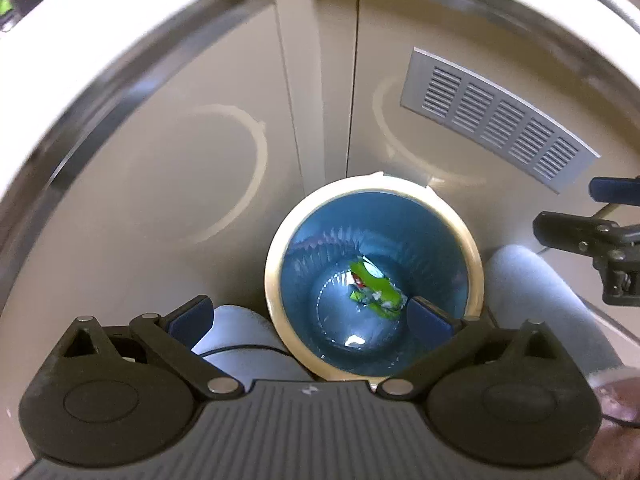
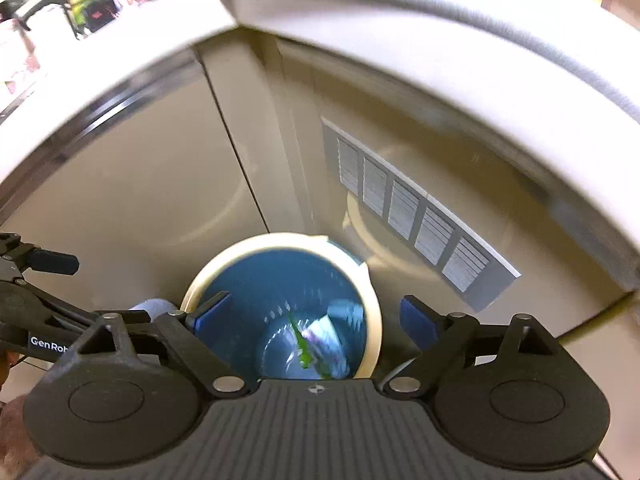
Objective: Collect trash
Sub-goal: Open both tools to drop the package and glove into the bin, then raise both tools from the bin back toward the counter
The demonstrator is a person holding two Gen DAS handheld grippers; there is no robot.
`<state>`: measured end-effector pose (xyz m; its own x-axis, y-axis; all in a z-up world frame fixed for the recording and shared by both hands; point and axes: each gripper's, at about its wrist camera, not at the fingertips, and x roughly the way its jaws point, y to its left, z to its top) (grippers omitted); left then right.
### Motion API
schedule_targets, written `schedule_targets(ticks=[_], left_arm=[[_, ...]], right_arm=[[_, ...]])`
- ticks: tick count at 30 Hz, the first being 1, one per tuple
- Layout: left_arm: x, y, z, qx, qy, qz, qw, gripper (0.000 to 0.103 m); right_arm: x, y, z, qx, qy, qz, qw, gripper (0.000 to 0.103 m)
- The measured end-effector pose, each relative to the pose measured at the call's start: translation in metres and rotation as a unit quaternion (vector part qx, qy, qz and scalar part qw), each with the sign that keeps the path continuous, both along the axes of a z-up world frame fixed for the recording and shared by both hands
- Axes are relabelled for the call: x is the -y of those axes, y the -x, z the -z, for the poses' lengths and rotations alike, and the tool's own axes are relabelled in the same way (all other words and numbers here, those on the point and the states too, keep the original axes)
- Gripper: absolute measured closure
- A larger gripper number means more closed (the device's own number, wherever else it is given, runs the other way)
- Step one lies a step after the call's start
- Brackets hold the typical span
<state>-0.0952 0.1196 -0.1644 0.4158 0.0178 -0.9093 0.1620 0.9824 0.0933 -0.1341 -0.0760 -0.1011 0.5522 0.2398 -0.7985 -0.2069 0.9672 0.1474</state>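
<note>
Below your two grippers stands the bin (image 1: 374, 276), a round pail with a cream rim and a blue liner, set on the floor against a beige cabinet (image 1: 180, 152). At its bottom lies the trash (image 1: 374, 286): a green wrapper with bits of white and red crumpled together. From the right wrist view the same trash (image 2: 316, 344) shows as a blurred green and white streak deep inside the liner.

Your left gripper (image 1: 310, 314) hangs over the near edge of the bin with its jaws spread wide and nothing between them. Your right gripper (image 2: 316, 316) is likewise spread wide and holds nothing, its blue pads (image 2: 416, 322) straddling the bin's mouth.

A grey vent grille (image 1: 496, 120) sits on the cabinet door just behind and to the right of the bin. Your light trouser legs (image 1: 532, 292) flank the bin on both sides.
</note>
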Motion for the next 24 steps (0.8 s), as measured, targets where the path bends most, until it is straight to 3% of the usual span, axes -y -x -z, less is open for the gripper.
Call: schedule_targets(ticks=[3, 6, 18, 24], left_arm=[[-0.004, 0.004, 0.002, -0.008, 0.001, -0.01, 0.9999, 0.0], [-0.007, 0.003, 0.004, -0.025, 0.007, -0.023, 0.9994, 0.0], [0.011, 0.019, -0.02, 0.048, -0.026, 0.016, 0.9984, 0.0], [0.012, 0.021, -0.024, 0.051, -0.029, 0.019, 0.9981, 0.0]], right_arm=[[-0.007, 0.018, -0.008, 0.023, 0.013, -0.012, 1.0, 0.006], [-0.014, 0.024, -0.004, 0.014, 0.02, -0.033, 0.999, 0.005], [-0.014, 0.034, -0.002, 0.035, 0.023, -0.029, 0.999, 0.005], [-0.008, 0.04, 0.006, 0.04, 0.021, -0.021, 0.999, 0.005]])
